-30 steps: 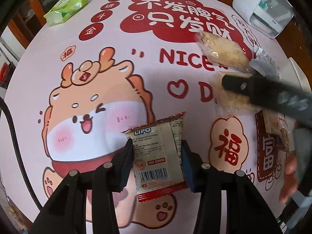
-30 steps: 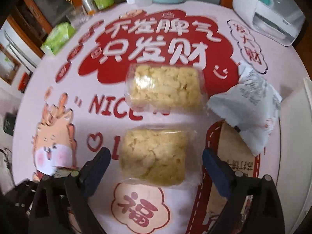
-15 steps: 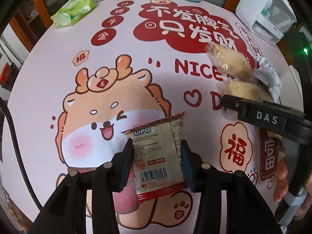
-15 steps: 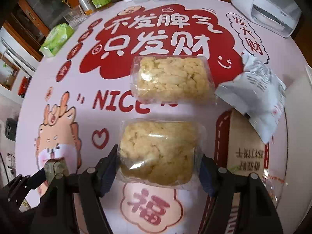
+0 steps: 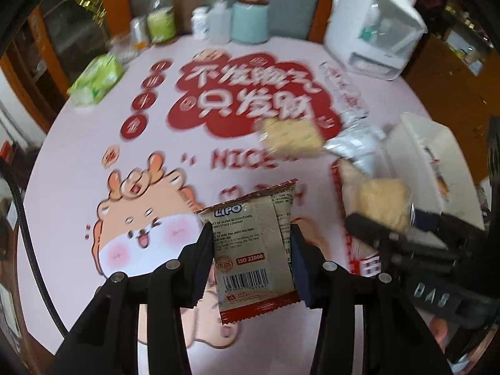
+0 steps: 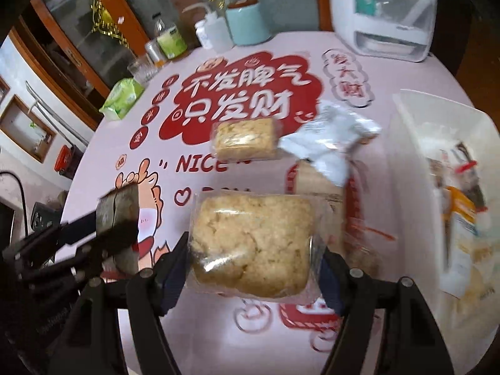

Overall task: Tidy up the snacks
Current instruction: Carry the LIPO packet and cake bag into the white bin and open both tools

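Observation:
My left gripper (image 5: 251, 250) is shut on a beige and red LIPO snack packet (image 5: 254, 250) and holds it above the table. My right gripper (image 6: 253, 250) is shut on a clear-wrapped yellow rice cake (image 6: 251, 243), lifted off the table; that cake also shows in the left wrist view (image 5: 382, 203). A second rice cake (image 6: 245, 139) lies on the red print. A crumpled white wrapper (image 6: 328, 143) lies beside it. A white bin (image 6: 450, 181) at the right holds several snack packets.
A pink round table (image 5: 78, 162) with cartoon print. A green tissue pack (image 5: 95, 81), bottles (image 6: 170, 42), a teal cup (image 6: 247, 23) and a white appliance (image 6: 384, 9) stand along the far edge. A brown packet (image 6: 315, 181) lies under the white wrapper.
My right gripper closed on the near rice cake and lifted it. Both grippers rose and tilted up, so more of the far table edge and the white bin shows.

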The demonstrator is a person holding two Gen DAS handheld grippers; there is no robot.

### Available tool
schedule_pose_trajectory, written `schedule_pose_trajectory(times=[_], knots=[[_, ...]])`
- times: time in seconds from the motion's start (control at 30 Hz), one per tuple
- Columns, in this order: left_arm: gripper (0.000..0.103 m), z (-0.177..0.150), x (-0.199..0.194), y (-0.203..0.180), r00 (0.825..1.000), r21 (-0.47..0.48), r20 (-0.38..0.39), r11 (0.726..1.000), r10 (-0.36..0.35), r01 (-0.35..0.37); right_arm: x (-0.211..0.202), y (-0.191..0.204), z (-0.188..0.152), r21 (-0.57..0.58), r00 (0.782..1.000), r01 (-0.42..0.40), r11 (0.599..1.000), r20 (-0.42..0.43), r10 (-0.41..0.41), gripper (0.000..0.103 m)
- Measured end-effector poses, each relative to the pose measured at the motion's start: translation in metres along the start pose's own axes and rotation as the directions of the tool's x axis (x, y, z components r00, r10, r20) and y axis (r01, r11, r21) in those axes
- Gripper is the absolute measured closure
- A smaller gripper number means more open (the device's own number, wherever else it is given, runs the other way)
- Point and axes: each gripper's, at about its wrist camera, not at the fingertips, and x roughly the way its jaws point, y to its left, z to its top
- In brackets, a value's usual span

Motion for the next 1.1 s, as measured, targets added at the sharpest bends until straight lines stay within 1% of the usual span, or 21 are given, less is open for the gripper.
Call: schedule_pose_trajectory(times=[0.23,0.37,0.47,0.63,0.77,0.9,0.97,1.07,1.1], knots=[[0.058,0.012,-0.035,-0.075,0.996,0.1,0.059,0.993,-0.061,0.055,-0.062,-0.055,-0.018,0.061,0.996,0.016,0.998,0.088,-0.021,0.031],[0.058,0.021,-0.049,-0.123,0.991,0.166,0.089,0.982,-0.102,0.086,-0.095,-0.09,-0.026,0.1,0.986,0.06,0.993,0.146,-0.074,0.031],[0.058,0.03,-0.055,-0.163,0.985,0.216,0.104,0.97,-0.137,0.112,-0.115,-0.123,-0.03,0.145,0.977,0.095,0.985,0.174,-0.12,0.03],[0.058,0.051,-0.061,-0.231,0.974,0.298,0.127,0.944,-0.189,0.145,-0.135,-0.172,-0.028,0.206,0.959,0.157,0.966,0.2,-0.199,0.03],[0.058,0.069,-0.059,-0.276,0.967,0.345,0.135,0.925,-0.217,0.159,-0.141,-0.211,-0.017,0.253,0.943,0.216,0.943,0.197,-0.269,0.03],[0.058,0.084,-0.054,-0.313,0.964,0.384,0.146,0.911,-0.222,0.152,-0.14,-0.243,-0.005,0.288,0.929,0.254,0.923,0.194,-0.317,0.029],[0.057,0.091,-0.048,-0.329,0.964,0.399,0.148,0.906,-0.219,0.145,-0.135,-0.255,0.001,0.294,0.93,0.261,0.919,0.18,-0.322,0.028],[0.05,0.099,-0.039,-0.349,0.967,0.409,0.157,0.904,-0.202,0.123,-0.127,-0.267,0.004,0.296,0.936,0.262,0.919,0.155,-0.316,0.024],[0.038,0.102,-0.034,-0.357,0.969,0.416,0.151,0.902,-0.196,0.118,-0.123,-0.269,0.004,0.29,0.933,0.275,0.917,0.148,-0.327,0.021]])
